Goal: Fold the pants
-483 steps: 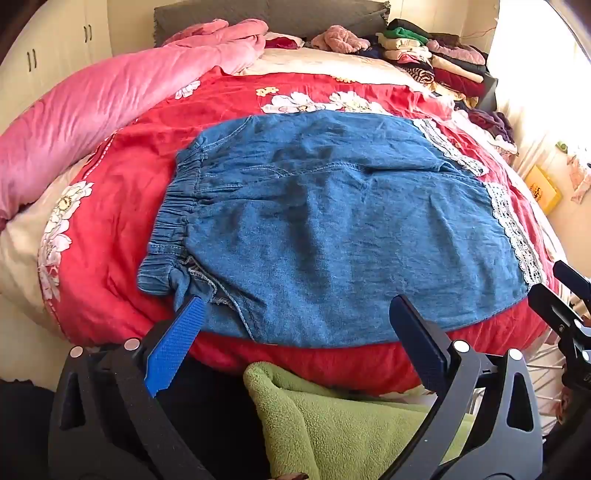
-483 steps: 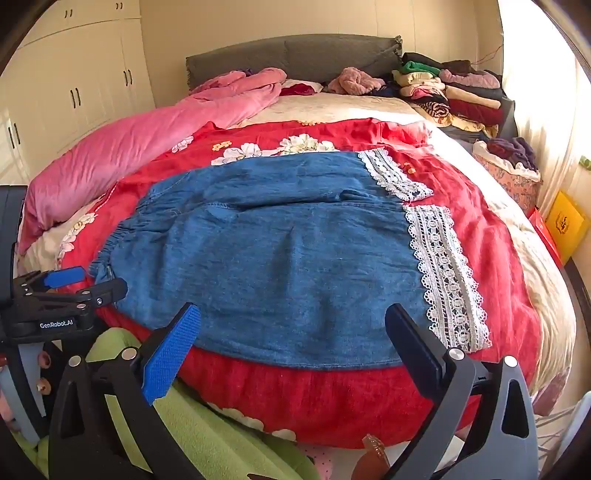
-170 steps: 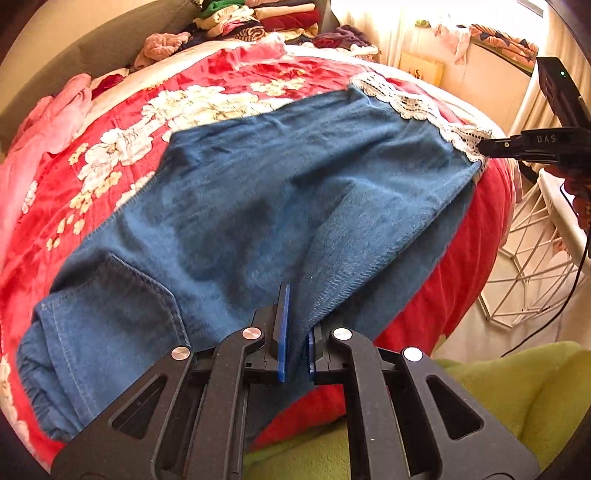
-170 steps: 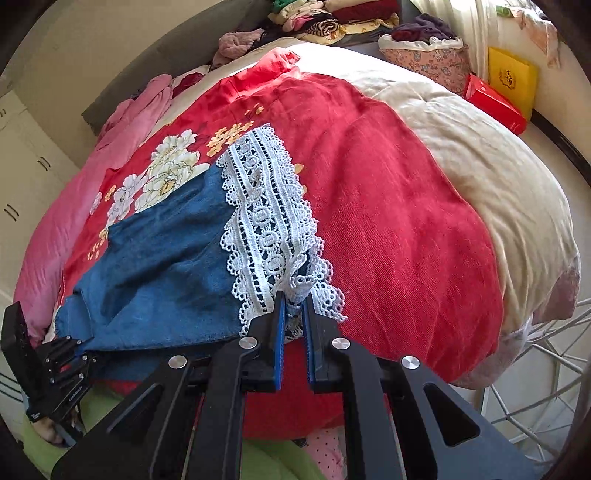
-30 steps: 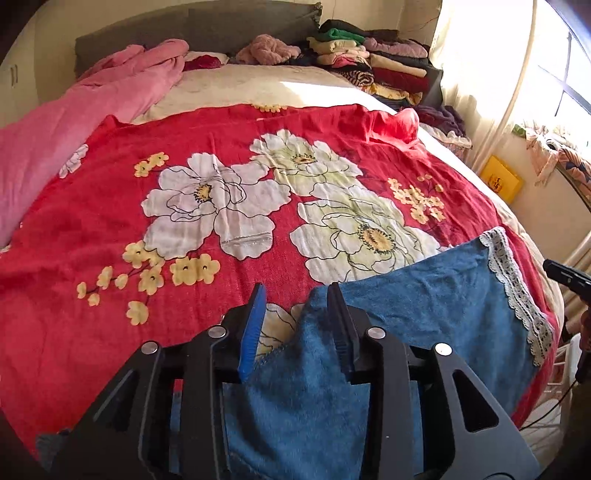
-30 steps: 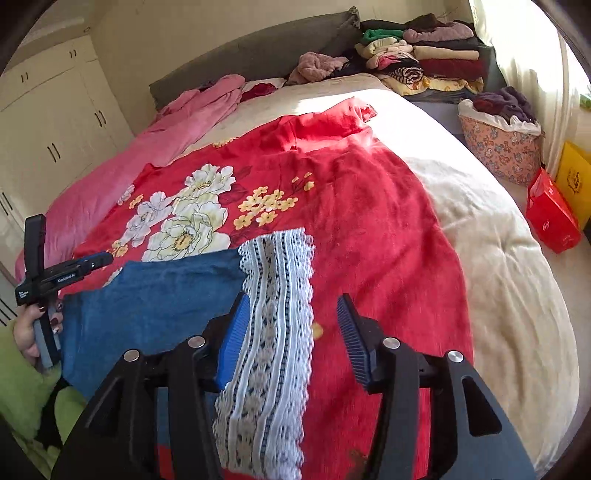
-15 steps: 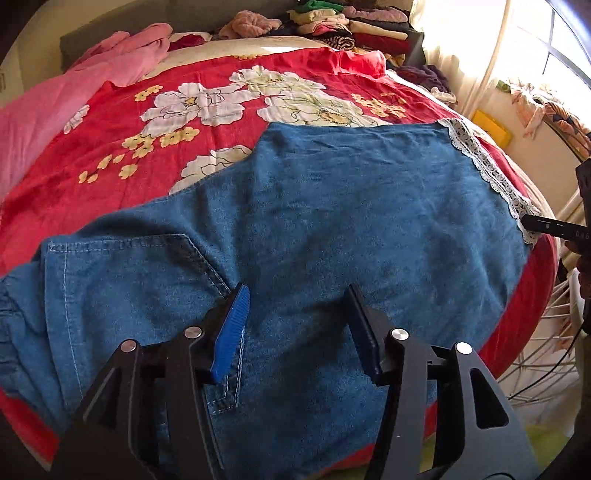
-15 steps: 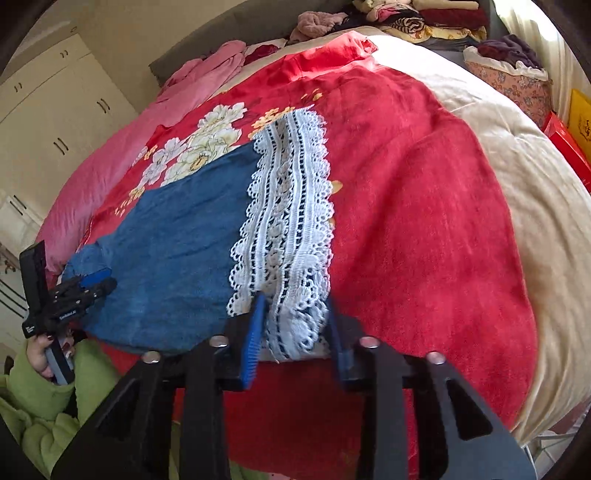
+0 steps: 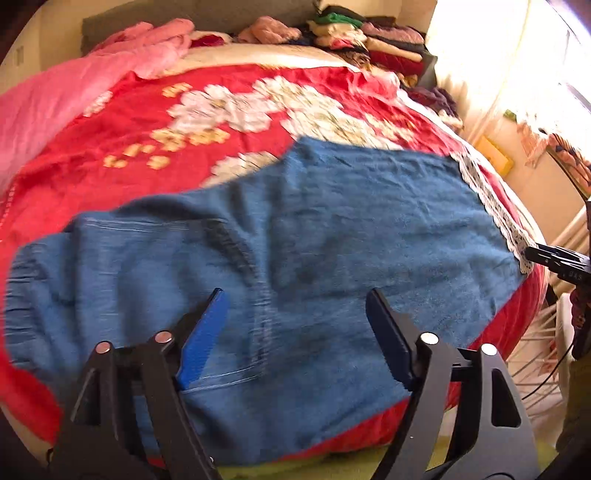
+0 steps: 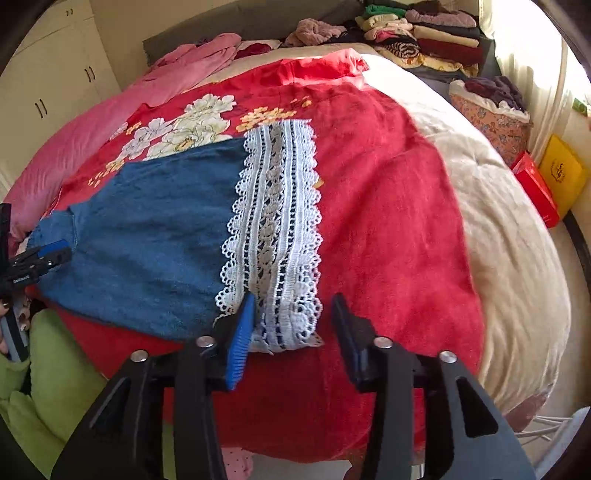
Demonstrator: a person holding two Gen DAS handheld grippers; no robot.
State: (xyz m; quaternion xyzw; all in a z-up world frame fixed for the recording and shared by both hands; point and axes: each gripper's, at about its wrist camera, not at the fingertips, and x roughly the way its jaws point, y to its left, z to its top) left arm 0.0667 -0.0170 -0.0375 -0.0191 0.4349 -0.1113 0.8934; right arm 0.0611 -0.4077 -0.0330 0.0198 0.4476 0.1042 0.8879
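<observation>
My left tongs (image 9: pixel 295 314) just opening, wide, nothing gripped, hovering over pants (image 9: pixel 288 258) hip. My right tongs (image 10: pixel 291 314) just opening, lace hem (image 10: pixel 277 229) lying loose between pads. Pants folded lengthwise, flat near red bedspread (image 10: pixel 388 203) edge, released to settle.

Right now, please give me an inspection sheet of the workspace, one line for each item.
Surface: bed with red floral cover.
Job's things: denim pants lie flat, folded lengthwise; lace hem at one end.
Clutter: pink blanket; stacked clothes at the far end.
Grippers: left gripper open over the pants, jaws just opened; right gripper open, jaws just opened, lace hem between them, not pressed.
Cables: thin dark cable beside the bed.
Surroundings: wardrobe, yellow box, red box.
</observation>
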